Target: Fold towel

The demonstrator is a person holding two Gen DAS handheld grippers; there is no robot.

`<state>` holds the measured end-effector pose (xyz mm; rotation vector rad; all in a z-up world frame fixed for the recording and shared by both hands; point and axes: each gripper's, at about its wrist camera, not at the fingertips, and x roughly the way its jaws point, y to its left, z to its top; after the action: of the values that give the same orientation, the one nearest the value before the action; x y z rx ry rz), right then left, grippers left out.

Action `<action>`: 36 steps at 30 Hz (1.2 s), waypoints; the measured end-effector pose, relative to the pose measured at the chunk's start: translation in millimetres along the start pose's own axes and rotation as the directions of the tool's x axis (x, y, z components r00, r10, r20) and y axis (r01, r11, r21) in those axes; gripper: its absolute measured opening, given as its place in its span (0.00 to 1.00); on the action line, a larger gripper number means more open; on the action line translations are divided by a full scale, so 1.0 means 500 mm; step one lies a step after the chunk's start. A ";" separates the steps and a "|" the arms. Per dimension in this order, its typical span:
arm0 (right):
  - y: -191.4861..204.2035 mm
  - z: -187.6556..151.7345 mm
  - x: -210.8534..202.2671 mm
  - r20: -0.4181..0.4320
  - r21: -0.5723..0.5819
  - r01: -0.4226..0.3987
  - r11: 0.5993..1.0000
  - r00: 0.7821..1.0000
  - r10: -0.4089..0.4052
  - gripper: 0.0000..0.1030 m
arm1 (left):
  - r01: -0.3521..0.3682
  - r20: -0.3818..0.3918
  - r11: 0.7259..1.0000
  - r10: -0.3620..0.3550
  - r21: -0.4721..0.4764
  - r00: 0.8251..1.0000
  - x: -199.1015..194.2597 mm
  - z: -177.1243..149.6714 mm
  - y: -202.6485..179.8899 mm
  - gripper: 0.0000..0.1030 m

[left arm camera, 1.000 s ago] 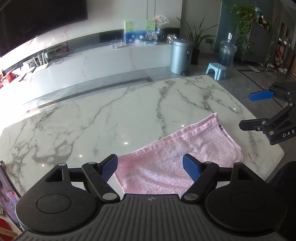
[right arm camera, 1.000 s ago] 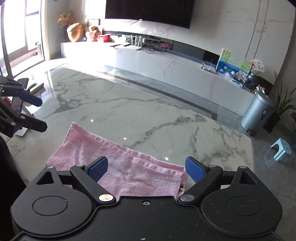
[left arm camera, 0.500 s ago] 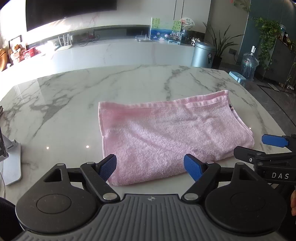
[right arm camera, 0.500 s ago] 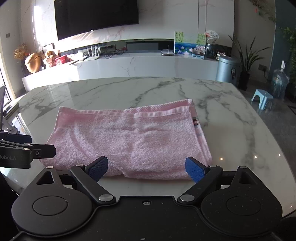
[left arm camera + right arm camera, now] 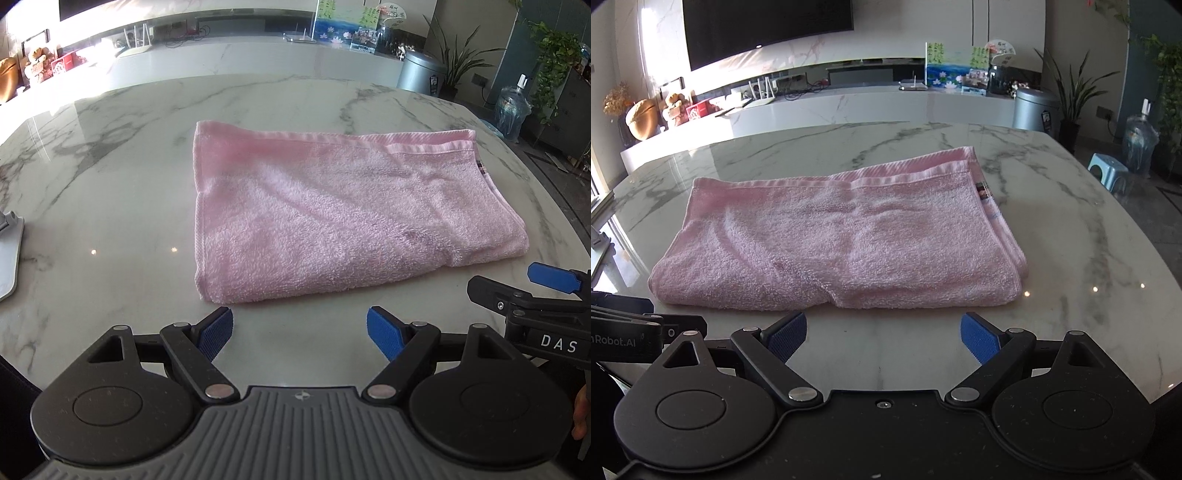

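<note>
**Pink towel folded flat on marble surface, both claws spread and empty**

Pink towel [image 5: 325, 218] lying folded in layers on the white, grey-veined marble surface [image 5: 110, 192], roughly mid-surface and just ahead of both claws. Hemmed edges stacked along the far side, fold along the near side, small label tab showing at the right end [image 5: 981, 190]. Terry pile faintly creased, one shallow dent near the front fold.

Left claw [image 5: 299, 334] held low over bare marble just short of the towel's near edge, blue pads [image 5: 216, 334] wide apart, nothing between them. Right claw [image 5: 882, 334] likewise spread, blue pads [image 5: 979, 338] well apart, gripping nothing, hovering just before the front fold. Seen from the left wrist view, right claw off to the right of the towel's corner, not touching it.

Further out: grey lidded bin [image 5: 1036, 109] on the floor beyond the surface, contents hidden. Water bottle [image 5: 1139, 142] near a small blue stool [image 5: 1108, 175]. Potted plant [image 5: 1075, 92] beside the bin. Long low cabinet [image 5: 831, 110] along the wall, dark screen [image 5: 764, 26] above.
</note>
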<state>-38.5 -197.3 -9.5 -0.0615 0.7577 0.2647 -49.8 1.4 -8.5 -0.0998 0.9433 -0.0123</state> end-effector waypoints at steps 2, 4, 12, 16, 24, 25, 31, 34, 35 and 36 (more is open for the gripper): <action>0.001 -0.002 0.005 -0.010 -0.002 0.005 1.000 1.000 -0.005 0.87 | -0.007 -0.003 1.000 0.007 0.000 1.000 0.005 -0.002 0.002 0.77; 0.001 -0.003 0.006 -0.009 0.001 0.008 1.000 1.000 -0.008 0.87 | -0.013 -0.001 1.000 0.013 0.000 1.000 0.009 -0.003 0.003 0.77; 0.007 -0.011 0.022 -0.041 -0.001 0.013 1.000 0.999 -0.013 0.87 | -0.039 0.021 0.999 0.039 0.017 0.999 0.020 -0.001 0.002 0.77; 0.008 -0.014 0.028 -0.055 0.005 0.010 1.000 0.998 -0.010 0.87 | -0.052 0.030 0.998 0.051 0.027 0.998 0.025 0.000 0.001 0.78; 0.013 -0.018 0.035 -0.056 -0.021 0.025 0.999 0.998 -0.027 0.88 | -0.084 0.050 0.995 0.082 0.044 0.995 0.031 -0.001 0.005 0.79; 0.015 -0.018 0.036 -0.055 -0.026 0.028 0.999 0.998 -0.030 0.88 | -0.087 0.053 0.995 0.084 0.043 0.995 0.031 0.000 0.007 0.79; 0.018 -0.023 0.037 -0.043 -0.027 0.030 0.999 0.999 -0.031 0.94 | -0.087 0.055 0.995 0.084 0.046 0.995 0.031 0.000 0.009 0.79; 0.021 -0.028 0.038 -0.040 -0.027 0.029 0.999 0.999 -0.030 0.99 | -0.085 0.054 0.995 0.083 0.048 0.995 0.031 0.000 0.010 0.79; 0.022 -0.029 0.038 -0.038 -0.026 0.029 0.999 0.999 -0.030 1.00 | -0.084 0.053 0.995 0.082 0.049 0.995 0.030 0.001 0.010 0.79; 0.022 -0.030 0.038 -0.036 -0.025 0.029 0.999 0.999 -0.030 1.00 | -0.084 0.051 0.995 0.081 0.050 0.995 0.031 0.001 0.011 0.79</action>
<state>-38.3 -184.7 -32.9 -0.1011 0.7889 0.2453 -40.6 6.0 -21.0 -0.0129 0.8966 0.0420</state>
